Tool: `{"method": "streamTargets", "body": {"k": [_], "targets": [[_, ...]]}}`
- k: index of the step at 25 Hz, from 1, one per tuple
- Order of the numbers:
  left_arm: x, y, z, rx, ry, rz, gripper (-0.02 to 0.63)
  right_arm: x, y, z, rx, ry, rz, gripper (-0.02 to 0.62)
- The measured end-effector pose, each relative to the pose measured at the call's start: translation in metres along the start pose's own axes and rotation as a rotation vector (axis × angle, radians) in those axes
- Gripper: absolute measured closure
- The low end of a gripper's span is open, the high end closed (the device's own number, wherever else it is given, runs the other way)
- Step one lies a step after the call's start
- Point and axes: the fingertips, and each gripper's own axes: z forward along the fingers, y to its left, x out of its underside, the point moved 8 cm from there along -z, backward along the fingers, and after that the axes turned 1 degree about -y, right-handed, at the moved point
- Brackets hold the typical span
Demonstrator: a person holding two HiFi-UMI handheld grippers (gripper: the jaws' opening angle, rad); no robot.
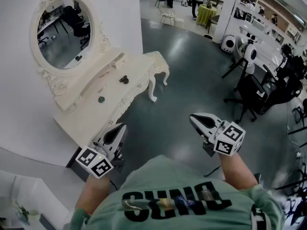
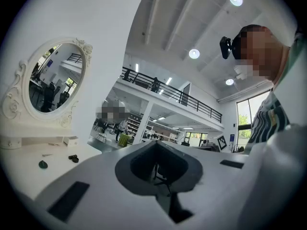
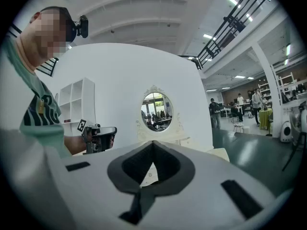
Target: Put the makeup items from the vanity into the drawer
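Head view is filled at its left by the white vanity (image 1: 140,86) against the wall, with an oval mirror (image 1: 62,30) above. The makeup items are seen lying on its surface (image 1: 88,111), well apart from both tools. A small black item (image 1: 124,79) lies near the front edge, towards the far end. A round dark item (image 1: 101,99) lies near the middle of that edge. A thin pale stick (image 1: 102,88) is faintly made out between them, closer to the back. All look small and low, and the stick is barely distinct from the white top.

The left tongs (image 1: 120,127) and the right tongs (image 1: 193,117) are held over the floor, each pressed together with nothing between the tips. No open drawer can be made out, so the work is judged not begun.

Several risks are foreseen:
- The round item may be flicked off the front edge if it is nipped off-centre.
- The stick may be pushed along rather than lifted.
- Items may be knocked if the drawer is jerked.
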Motion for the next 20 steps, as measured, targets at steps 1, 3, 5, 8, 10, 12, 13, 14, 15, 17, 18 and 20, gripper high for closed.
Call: {"method": "streamTargets", "body": {"k": [1, 3, 5, 8, 10, 12, 13, 14, 15, 17, 18, 20], "targets": [[-0.001, 0.000, 0.002, 0.002, -0.001, 0.001, 0.598, -0.001, -0.001, 0.000, 0.001, -0.001, -0.001, 0.586], [-0.002, -0.001, 0.005, 0.005, -0.002, 0.002, 0.598, -0.003, -0.004, -0.001, 0.002, -0.003, -0.002, 0.586], [-0.003, -0.001, 0.007, 0.006, -0.002, 0.003, 0.598, -0.004, -0.005, -0.001, 0.002, -0.005, -0.003, 0.586], [-0.002, 0.001, 0.009, 0.003, 0.000, 0.003, 0.598, -0.004, -0.008, 0.000, 0.004, -0.006, -0.002, 0.586], [-0.001, 0.002, 0.011, 0.001, 0.003, 0.001, 0.598, -0.004, -0.011, 0.000, 0.002, -0.011, 0.005, 0.586], [0.000, 0.003, 0.014, -0.003, 0.007, 0.001, 0.598, -0.005, -0.014, 0.000, -0.012, -0.023, 0.022, 0.586], [0.000, 0.002, 0.015, -0.005, 0.009, 0.001, 0.598, -0.005, -0.015, -0.001, -0.020, -0.033, 0.035, 0.586], [0.000, 0.001, 0.018, -0.007, 0.010, 0.002, 0.598, -0.006, -0.017, -0.003, -0.027, -0.042, 0.047, 0.586], [0.000, -0.001, 0.021, -0.008, 0.010, 0.002, 0.598, -0.006, -0.020, -0.005, -0.031, -0.049, 0.056, 0.584], [0.002, -0.007, 0.031, -0.010, 0.010, 0.004, 0.598, -0.005, -0.028, -0.013, -0.034, -0.055, 0.062, 0.584], [0.004, -0.011, 0.037, -0.010, 0.011, 0.006, 0.598, -0.005, -0.032, -0.018, -0.034, -0.057, 0.061, 0.584], [0.009, -0.020, 0.051, -0.008, 0.012, 0.009, 0.598, -0.005, -0.043, -0.030, -0.037, -0.058, 0.058, 0.584]]}}
